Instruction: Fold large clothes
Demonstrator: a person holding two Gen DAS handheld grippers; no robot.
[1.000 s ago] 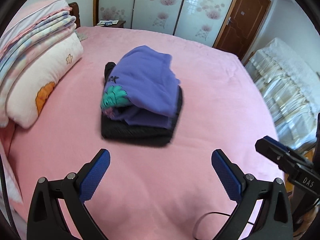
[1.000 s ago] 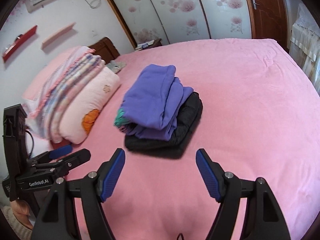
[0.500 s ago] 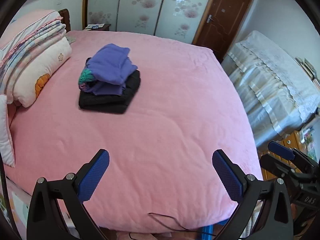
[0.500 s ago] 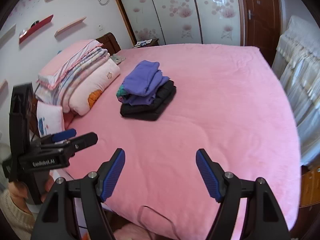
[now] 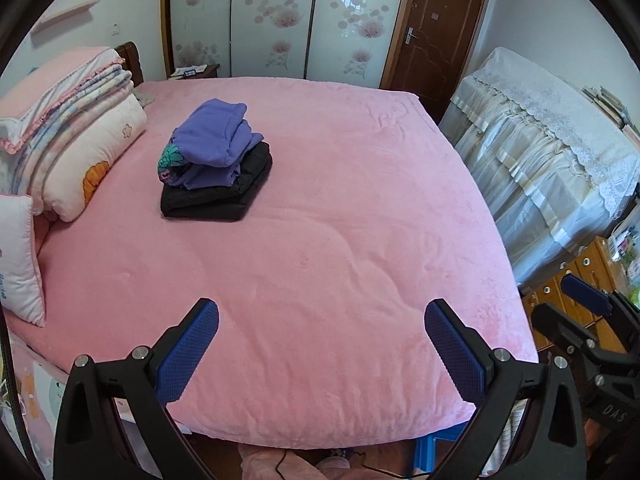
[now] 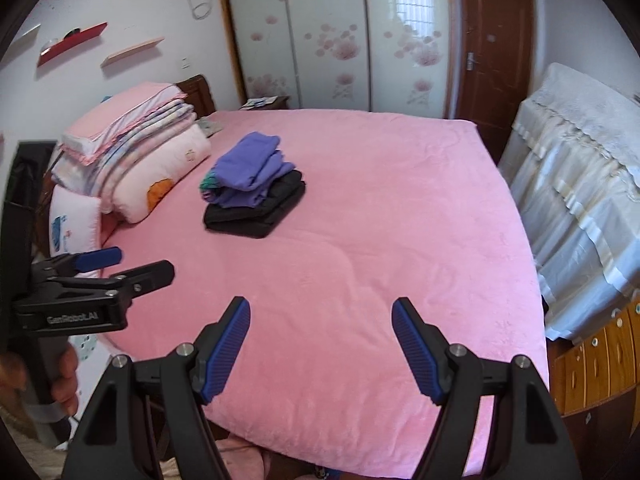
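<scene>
A folded purple garment (image 5: 216,140) (image 6: 252,164) lies on top of a folded black garment (image 5: 216,196) (image 6: 256,212), stacked on the far left part of the pink bed (image 5: 340,240) (image 6: 380,240). My left gripper (image 5: 320,312) hangs open over the bed's near edge, nothing between its blue pads. My right gripper (image 6: 322,308) is likewise open and empty above the near edge. Both stand well back from the stack. The left gripper also shows in the right wrist view (image 6: 132,268), held by a hand. The right gripper's blue tip (image 5: 586,298) shows at the right of the left wrist view.
Folded quilts and pillows (image 5: 72,128) (image 6: 132,160) are piled at the head of the bed on the left. A lace-covered piece of furniture (image 5: 552,152) (image 6: 580,184) and wooden drawers (image 6: 596,360) stand to the right. Wardrobe doors (image 5: 280,20) and a brown door (image 5: 432,28) are behind.
Both grippers have pulled back and up from the folded stack, which now looks small and far. The whole bed and its near edge have come into view. Both jaws stayed open.
</scene>
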